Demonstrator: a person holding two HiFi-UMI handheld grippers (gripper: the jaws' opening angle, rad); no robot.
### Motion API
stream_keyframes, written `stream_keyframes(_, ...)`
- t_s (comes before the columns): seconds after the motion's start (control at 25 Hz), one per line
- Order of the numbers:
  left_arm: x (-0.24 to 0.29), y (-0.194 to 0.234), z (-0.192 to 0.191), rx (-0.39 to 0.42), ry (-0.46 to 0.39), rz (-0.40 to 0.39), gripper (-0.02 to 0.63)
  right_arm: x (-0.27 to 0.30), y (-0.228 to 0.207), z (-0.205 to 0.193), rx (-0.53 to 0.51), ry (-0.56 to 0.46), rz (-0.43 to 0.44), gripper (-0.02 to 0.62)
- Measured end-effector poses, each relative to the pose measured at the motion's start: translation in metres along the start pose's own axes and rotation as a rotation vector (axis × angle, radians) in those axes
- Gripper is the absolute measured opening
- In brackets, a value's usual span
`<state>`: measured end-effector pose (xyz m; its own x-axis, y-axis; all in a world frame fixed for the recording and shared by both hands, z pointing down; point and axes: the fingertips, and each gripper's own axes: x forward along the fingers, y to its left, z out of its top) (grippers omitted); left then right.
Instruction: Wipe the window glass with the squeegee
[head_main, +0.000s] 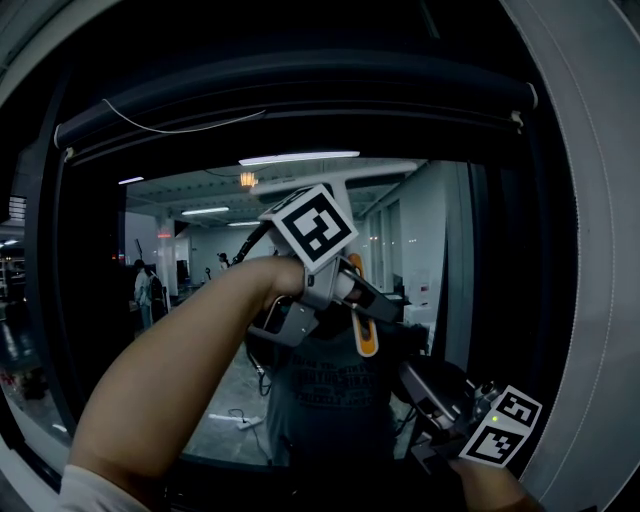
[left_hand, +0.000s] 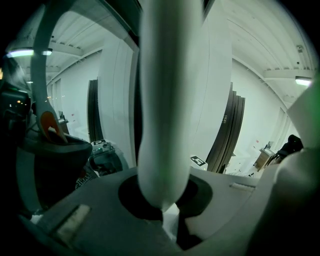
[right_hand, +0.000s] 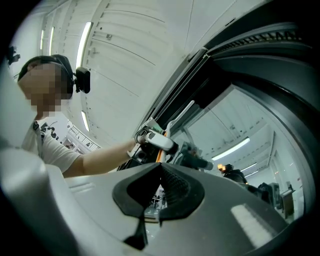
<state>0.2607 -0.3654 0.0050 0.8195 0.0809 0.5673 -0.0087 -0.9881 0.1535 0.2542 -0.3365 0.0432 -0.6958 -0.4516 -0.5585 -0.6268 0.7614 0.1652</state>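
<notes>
Dark window glass (head_main: 200, 300) fills the head view, mirroring a lit room. The left tool (head_main: 318, 262) is raised high against the pane on an outstretched arm, and its marker cube hides what it grips. The right tool (head_main: 435, 385) hangs low at the lower right, well apart from it.

In the left gripper view the jaws are clamped on the white handle of the squeegee (left_hand: 170, 100), which runs straight up and out of the picture (the blade itself is not visible here).

In the right gripper view the jaws are drawn together on nothing. Beyond them the handle (right_hand: 181, 116) rises from the left tool towards the top of the frame.

I judge that a stroke is starting near the top of the pane. The next move calls for an even pull downward, with the blade kept flat on the glass.
</notes>
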Motion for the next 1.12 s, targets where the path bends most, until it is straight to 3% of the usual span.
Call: stream_keyframes(1.12, 0.059, 0.016, -0.075, -0.007, 0.059, -0.004, 0.014, -0.061, 0.0, -0.04, 0.028, 0.033, -0.069, 0.006)
